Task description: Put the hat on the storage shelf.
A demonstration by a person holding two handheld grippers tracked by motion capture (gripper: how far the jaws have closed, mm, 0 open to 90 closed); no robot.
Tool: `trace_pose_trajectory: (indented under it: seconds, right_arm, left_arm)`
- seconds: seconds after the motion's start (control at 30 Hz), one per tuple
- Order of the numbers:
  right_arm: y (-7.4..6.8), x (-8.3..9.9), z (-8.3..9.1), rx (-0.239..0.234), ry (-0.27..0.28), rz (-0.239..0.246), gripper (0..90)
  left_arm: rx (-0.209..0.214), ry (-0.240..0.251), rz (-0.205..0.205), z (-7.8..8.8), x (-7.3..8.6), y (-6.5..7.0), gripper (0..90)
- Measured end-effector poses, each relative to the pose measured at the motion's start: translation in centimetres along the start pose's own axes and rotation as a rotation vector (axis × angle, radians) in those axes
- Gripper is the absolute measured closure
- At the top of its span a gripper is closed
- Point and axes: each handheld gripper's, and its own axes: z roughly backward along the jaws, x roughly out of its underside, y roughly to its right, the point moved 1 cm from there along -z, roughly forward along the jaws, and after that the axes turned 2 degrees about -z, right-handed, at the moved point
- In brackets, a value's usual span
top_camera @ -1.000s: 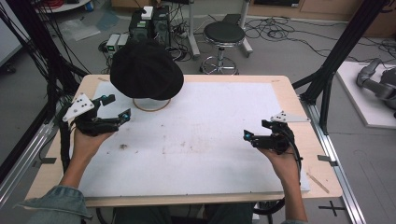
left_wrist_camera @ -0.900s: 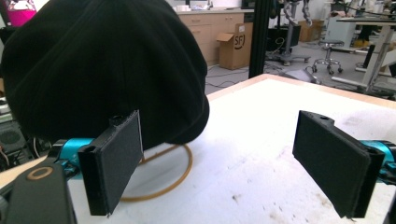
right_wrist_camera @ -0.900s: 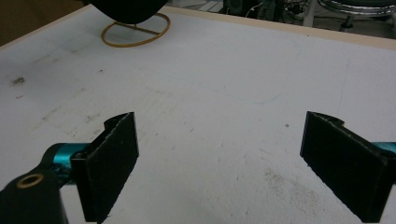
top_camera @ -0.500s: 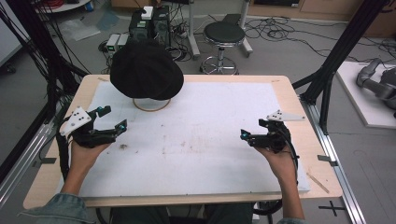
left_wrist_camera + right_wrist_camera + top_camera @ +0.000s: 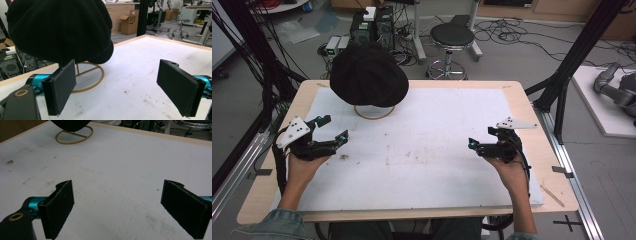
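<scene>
Black cap (image 5: 368, 74) sat on a gold wire stand (image 5: 373, 111) in the upper left of the high view, at the far left part of the white mat (image 5: 427, 150) covering the wooden table (image 5: 532, 125). Left gripper (image 5: 331, 134) was at the left-middle of that frame, held in the person's left hand (image 5: 302, 167), jaws spread wide with nothing between them, just below and left of the cap, near but not touching. In the left gripper view the cap (image 5: 60, 27) took up the upper left of the frame, brim overhanging the gold ring base (image 5: 87, 77), which lay flat on the mat; the left gripper (image 5: 117, 87) was aimed toward it, both black pads apart, empty. Right gripper (image 5: 473, 143) was at the right-middle of the high view, in the right hand (image 5: 512, 172), well apart from the cap, low over the mat. Right gripper view showed its jaws wide open too, the right gripper (image 5: 117, 207) holding nothing, over bare scuffed mat, with the stand ring (image 5: 74, 135) and the bottom edge of the cap (image 5: 70, 125) at the top left of the frame. A round stool (image 5: 452, 37) stood on the floor beyond the table's far edge, upper centre of the high view.
</scene>
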Motion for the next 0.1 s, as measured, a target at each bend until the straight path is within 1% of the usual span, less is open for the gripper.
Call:
trace_pose_trajectory:
  seconds: [0.1]
  right_arm:
    - [0.06,-0.01,-0.05,0.001,-0.002,-0.001,11.2]
  left_arm:
    - [-0.003,-0.003,0.000,0.01,0.14,0.02,16.2]
